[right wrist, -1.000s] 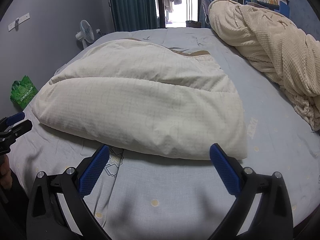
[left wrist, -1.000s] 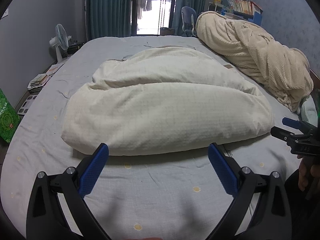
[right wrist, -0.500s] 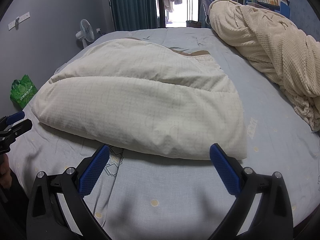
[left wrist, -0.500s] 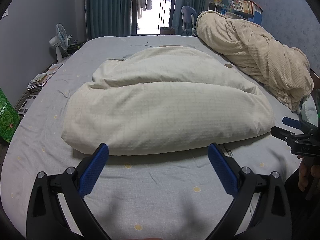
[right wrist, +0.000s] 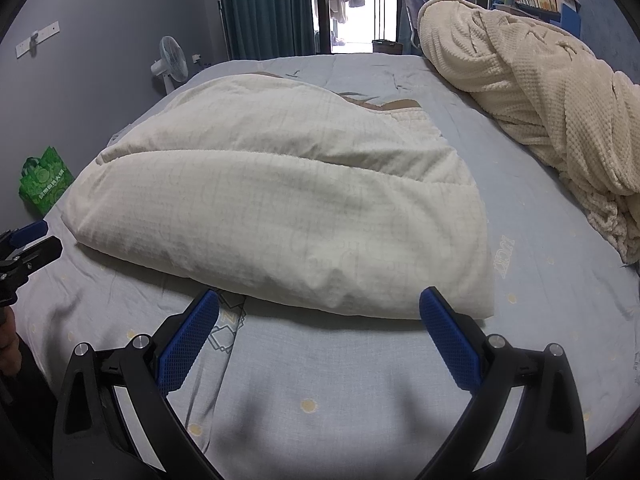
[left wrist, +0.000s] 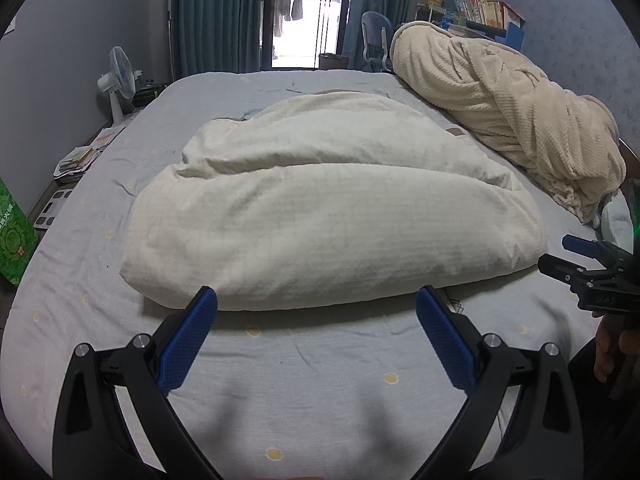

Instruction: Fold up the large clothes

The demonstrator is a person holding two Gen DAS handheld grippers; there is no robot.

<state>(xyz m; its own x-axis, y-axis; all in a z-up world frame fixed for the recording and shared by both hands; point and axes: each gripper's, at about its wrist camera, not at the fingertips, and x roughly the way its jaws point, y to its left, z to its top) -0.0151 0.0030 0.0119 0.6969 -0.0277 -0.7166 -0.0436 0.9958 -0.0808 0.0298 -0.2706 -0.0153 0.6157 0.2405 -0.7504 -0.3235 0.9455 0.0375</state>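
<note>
A large cream quilt (left wrist: 332, 208) lies folded over on the grey-blue bed sheet (left wrist: 320, 368); it also shows in the right wrist view (right wrist: 288, 208). My left gripper (left wrist: 316, 308) is open and empty, just short of the quilt's near edge. My right gripper (right wrist: 320, 308) is open and empty, just short of the quilt's near right corner. The right gripper also shows at the right edge of the left wrist view (left wrist: 560, 256). The left gripper shows at the left edge of the right wrist view (right wrist: 38, 238).
A bundled cream waffle blanket (left wrist: 512, 120) lies along the bed's right side, also in the right wrist view (right wrist: 540, 88). A white fan (left wrist: 118, 80) and a green bag (right wrist: 44, 184) stand on the floor left of the bed. Curtains and a glass door are behind.
</note>
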